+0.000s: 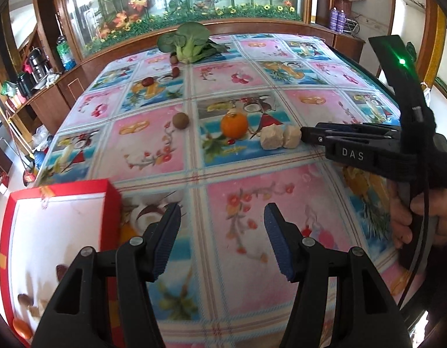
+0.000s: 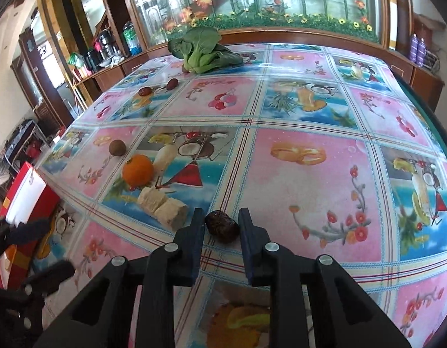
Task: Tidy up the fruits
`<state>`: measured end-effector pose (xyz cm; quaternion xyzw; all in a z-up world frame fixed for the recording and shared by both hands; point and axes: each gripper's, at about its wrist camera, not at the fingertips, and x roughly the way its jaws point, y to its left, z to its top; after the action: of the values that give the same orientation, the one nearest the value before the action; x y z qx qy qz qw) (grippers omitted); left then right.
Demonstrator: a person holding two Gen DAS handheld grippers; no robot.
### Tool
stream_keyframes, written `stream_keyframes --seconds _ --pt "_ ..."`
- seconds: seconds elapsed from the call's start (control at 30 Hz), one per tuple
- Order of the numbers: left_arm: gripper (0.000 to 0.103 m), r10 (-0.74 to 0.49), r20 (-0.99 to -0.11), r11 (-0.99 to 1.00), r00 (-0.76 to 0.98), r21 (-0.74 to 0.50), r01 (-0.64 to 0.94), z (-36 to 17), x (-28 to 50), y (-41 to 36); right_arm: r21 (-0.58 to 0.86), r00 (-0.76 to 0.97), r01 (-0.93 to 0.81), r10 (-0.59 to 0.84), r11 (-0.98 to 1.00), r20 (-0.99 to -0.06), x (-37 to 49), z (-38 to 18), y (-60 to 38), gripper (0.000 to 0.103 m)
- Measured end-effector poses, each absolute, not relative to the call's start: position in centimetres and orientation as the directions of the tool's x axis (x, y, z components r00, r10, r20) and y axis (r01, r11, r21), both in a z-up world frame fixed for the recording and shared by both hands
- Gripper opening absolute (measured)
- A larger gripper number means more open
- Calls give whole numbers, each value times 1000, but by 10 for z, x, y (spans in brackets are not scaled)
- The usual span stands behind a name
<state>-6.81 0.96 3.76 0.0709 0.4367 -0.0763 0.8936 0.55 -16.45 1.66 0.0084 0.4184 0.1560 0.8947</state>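
Note:
A dark wrinkled red date (image 2: 222,226) lies on the fruit-print tablecloth, and my right gripper (image 2: 222,217) is shut on it, both pads touching its sides. In the left wrist view the right gripper (image 1: 304,136) reaches in from the right, held by a hand, with its tips beside two beige chunks (image 1: 278,139); the date is hidden there. My left gripper (image 1: 222,223) stands open and empty over the cloth, just right of a red box (image 1: 61,191). An orange (image 1: 234,125) and a brown kiwi (image 1: 181,120) sit mid-table.
The red box holds a few dates and a small orange-red fruit (image 1: 21,327). Two more dates (image 2: 143,91) (image 2: 172,83) lie toward the far left, near a bok choy (image 2: 203,53) at the far edge. A wooden cabinet with a glass flower panel stands behind the table.

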Motion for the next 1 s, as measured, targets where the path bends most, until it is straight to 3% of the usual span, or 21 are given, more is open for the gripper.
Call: stream_keyframes --seconds 0.3,0.7,1.0 --pt "61 -102 -804 964 586 65 256 31 -25 -20 217 586 -165 273 962 -763 11 18 -193 22" --pt "61 -110 -837 946 536 77 314 16 12 -45 247 572 -147 286 958 -769 11 18 -196 22" --pt "56 -109 -814 937 570 108 333 17 23 -57 246 572 -147 286 958 -769 11 18 -196 22"
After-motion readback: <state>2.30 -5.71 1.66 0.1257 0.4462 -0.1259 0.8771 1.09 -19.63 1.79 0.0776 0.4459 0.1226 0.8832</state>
